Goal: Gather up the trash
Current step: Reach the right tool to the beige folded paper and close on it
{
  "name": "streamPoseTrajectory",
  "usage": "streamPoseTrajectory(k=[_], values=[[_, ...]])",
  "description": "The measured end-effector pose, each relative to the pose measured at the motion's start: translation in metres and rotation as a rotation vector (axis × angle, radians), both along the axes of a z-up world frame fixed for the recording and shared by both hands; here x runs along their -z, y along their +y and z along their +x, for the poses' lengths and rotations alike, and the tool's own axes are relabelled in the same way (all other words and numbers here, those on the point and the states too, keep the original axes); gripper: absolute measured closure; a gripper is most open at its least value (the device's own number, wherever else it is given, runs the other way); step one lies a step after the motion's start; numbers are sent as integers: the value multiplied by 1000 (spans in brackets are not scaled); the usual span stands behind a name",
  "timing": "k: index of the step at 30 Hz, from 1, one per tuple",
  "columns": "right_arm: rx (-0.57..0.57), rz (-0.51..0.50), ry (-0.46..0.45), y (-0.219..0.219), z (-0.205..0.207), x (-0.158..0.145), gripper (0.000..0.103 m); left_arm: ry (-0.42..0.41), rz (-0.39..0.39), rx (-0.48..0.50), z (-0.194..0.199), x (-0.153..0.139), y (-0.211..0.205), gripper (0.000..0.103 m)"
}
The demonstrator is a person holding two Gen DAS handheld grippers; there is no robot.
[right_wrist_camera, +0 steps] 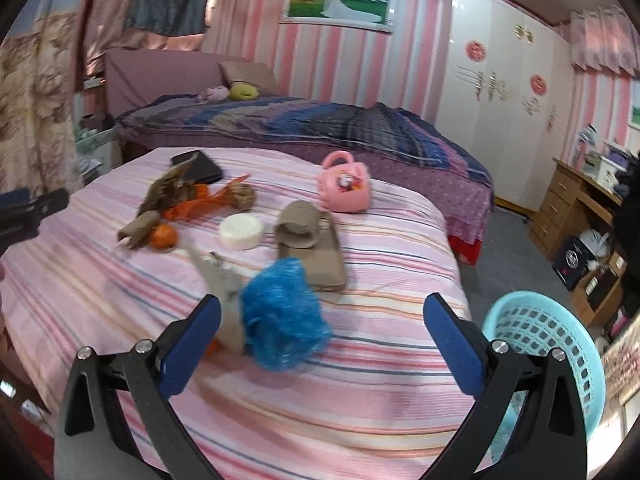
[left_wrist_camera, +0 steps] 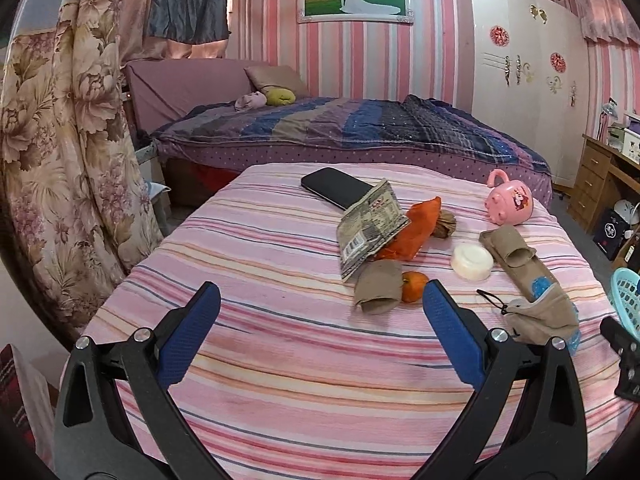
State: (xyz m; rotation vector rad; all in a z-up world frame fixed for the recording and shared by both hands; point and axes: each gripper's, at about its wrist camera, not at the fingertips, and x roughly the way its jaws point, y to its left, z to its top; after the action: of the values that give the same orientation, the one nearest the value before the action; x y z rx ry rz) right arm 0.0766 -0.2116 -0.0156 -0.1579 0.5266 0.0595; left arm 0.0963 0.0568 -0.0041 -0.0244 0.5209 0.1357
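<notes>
Trash lies on a pink striped bed cover (left_wrist_camera: 260, 360): a printed wrapper (left_wrist_camera: 370, 228), an orange wrapper (left_wrist_camera: 416, 228), a brown paper roll (left_wrist_camera: 378, 286) and a brown cardboard piece (left_wrist_camera: 516, 256). My left gripper (left_wrist_camera: 320, 286) hovers open over the cover, short of the roll, holding nothing. In the right wrist view a crumpled blue plastic bag (right_wrist_camera: 280, 316) and a beige pouch (right_wrist_camera: 224, 284) lie between the fingers of my right gripper (right_wrist_camera: 323, 299), nearer the left finger. That gripper stands open. A light blue basket (right_wrist_camera: 552, 352) sits off the bed's right edge.
On the cover also lie a black phone (left_wrist_camera: 336, 188), a tangerine (left_wrist_camera: 414, 286), a white round container (left_wrist_camera: 472, 262) and a pink cup (left_wrist_camera: 508, 202). A second bed (left_wrist_camera: 360, 128) stands behind, a flowered curtain (left_wrist_camera: 60, 160) left, a wooden desk (right_wrist_camera: 576, 200) right.
</notes>
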Motion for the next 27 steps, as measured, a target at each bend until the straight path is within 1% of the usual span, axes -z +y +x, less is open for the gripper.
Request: streamPoseTrajectory(k=[6,9,10,11,13,14,16,17,19,22,25,27], values=[[-52,5,41,19,12,9,5,4,-1,-30,-1,2,8,5],[-74,1,41,28,18,11,7,7,-1,-35,1,3,10,5],[-85,-7,40,32,21,10,12,9,-1,-36,1,3,10,5],[-94,-11,43,35,23,11,15,11,-1,-36,2,3,10,5],[-122,-10,61,43,28,12,26,15,-2,-35,3,4,11,5],[-132,-8,68,44,31,13,29,15,-1,-34,2,4,12,5],[-157,-15,89,53,36,15,47,14,-3,-35,2,3,13,5],[-163,-20,95,55,38,16,52,13,-7,-36,2,3,13,5],[-184,-24,115,61,43,20,73,14,-17,-39,4,3,15,5],[-196,-31,118,64,47,22,88,16,-24,-42,6,3,15,5],[-196,-10,81,59,45,14,92,22,-27,-41,8,3,11,5],[-191,8,49,52,42,7,93,23,-29,-35,9,3,8,5]])
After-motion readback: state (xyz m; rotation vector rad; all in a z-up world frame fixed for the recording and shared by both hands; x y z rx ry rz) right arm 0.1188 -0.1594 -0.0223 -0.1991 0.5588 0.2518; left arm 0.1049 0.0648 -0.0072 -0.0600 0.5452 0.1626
